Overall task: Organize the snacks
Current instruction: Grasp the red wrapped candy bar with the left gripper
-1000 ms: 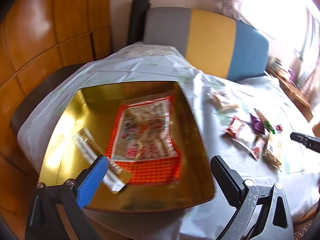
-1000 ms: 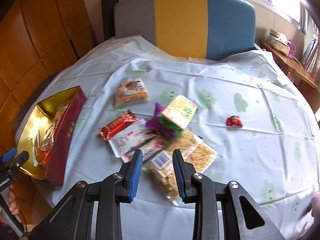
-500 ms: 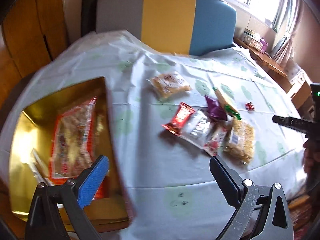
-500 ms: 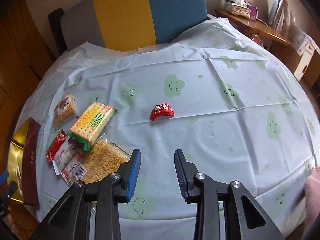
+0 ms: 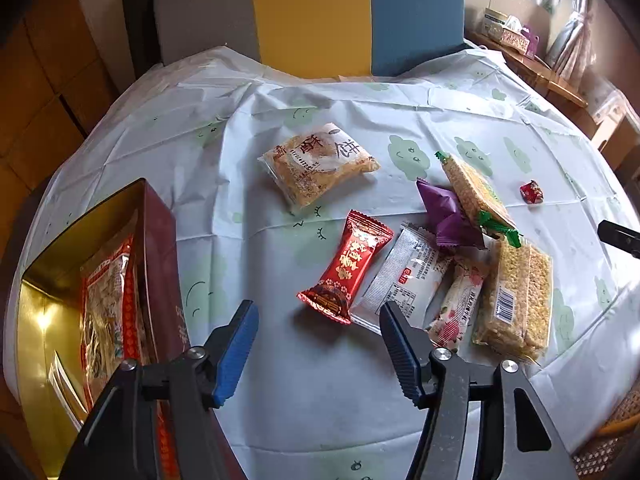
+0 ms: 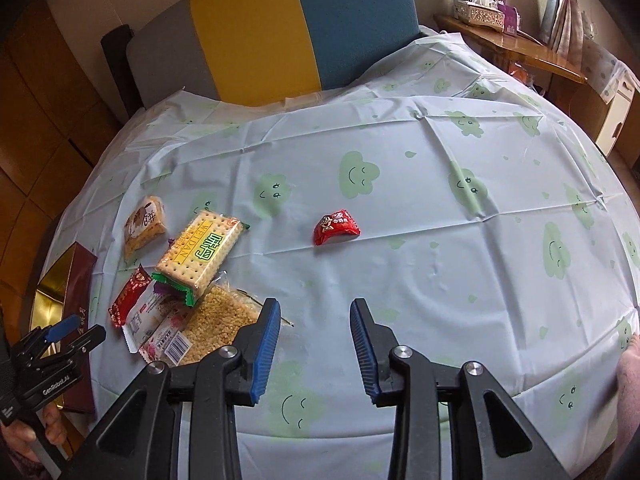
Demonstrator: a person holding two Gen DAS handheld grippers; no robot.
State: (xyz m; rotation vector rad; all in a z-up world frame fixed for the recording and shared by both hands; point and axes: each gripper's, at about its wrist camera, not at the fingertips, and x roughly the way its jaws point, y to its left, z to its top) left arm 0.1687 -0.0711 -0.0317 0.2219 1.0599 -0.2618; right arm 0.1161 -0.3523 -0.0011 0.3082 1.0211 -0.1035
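The desk (image 5: 280, 420) is round and covered with a pale cloth printed with green clouds; it carries everything. At its left edge stands the gold-lined box (image 5: 40, 320) with dark red walls, and one large orange snack bag (image 5: 108, 292) already lies inside, so I judge the box is where the snacks must go.

The other snacks lie in a loose heap in front of the box, probably poured out for sorting. The puffed-rice bar (image 5: 516, 300) is the biggest of them; a cracker pack (image 6: 200, 254) leans on top of the heap, and a tan biscuit bag (image 5: 320, 166) lies a little apart. The red wrapped bar (image 5: 346, 268) is nearest to the left claw (image 5: 316, 340). This claw is about half open, its jaws have just been closing, and nothing is between them (it hangs above bare cloth). The right claw (image 6: 316, 344) is narrowly open and empty too. The small red candy (image 6: 335, 227) lies alone beyond it.
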